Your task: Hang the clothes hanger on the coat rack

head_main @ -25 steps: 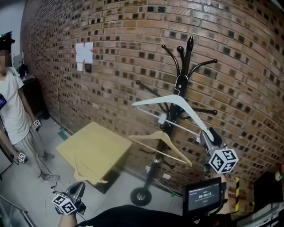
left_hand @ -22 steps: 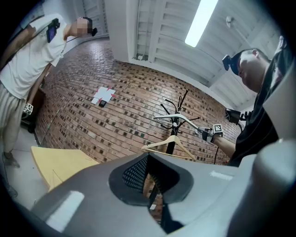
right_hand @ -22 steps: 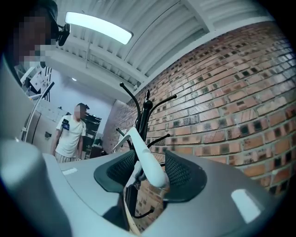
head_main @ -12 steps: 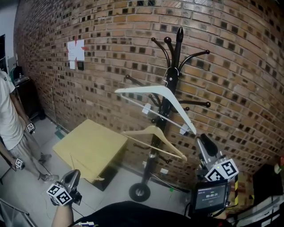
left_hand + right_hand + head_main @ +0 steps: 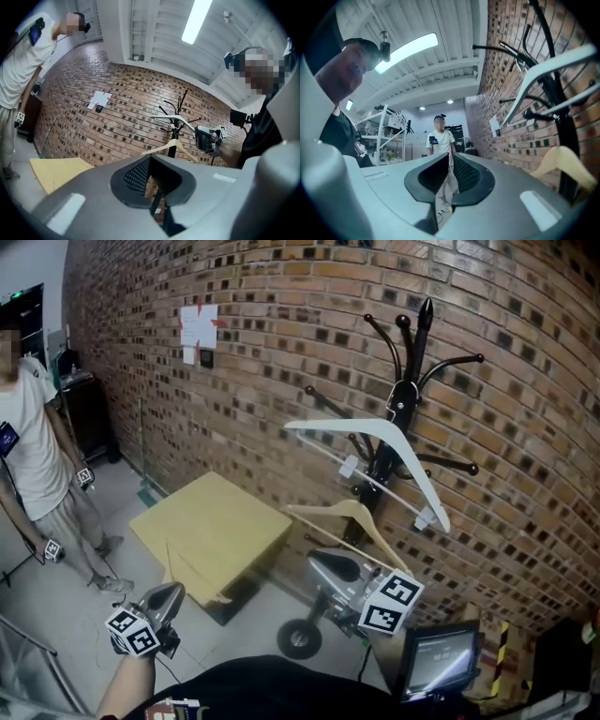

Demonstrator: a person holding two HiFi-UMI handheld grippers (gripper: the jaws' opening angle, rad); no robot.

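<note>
The black coat rack (image 5: 405, 404) stands against the brick wall. A white hanger (image 5: 375, 435) hangs from it, and a wooden hanger (image 5: 345, 515) hangs lower down. My right gripper (image 5: 323, 566) sits low in front of the rack's pole, under the wooden hanger, pointing left. Its jaws are closing to a narrow gap with nothing between them (image 5: 450, 176). At the bottom left my left gripper (image 5: 167, 598) is held level, far from the rack, and looks shut and empty (image 5: 152, 183). The left gripper view also shows the right gripper (image 5: 208, 138) beside the rack (image 5: 176, 124).
A yellow board-topped table (image 5: 211, 531) stands left of the rack, against the wall. A person in a white shirt (image 5: 28, 446) stands at the far left holding grippers. The rack's round base (image 5: 298, 641) rests on the floor. A small screen (image 5: 439, 660) is at the bottom right.
My right gripper swung from beside the white hanger's right end down and left to below the wooden hanger, now pointing left. The left gripper rose slightly.
</note>
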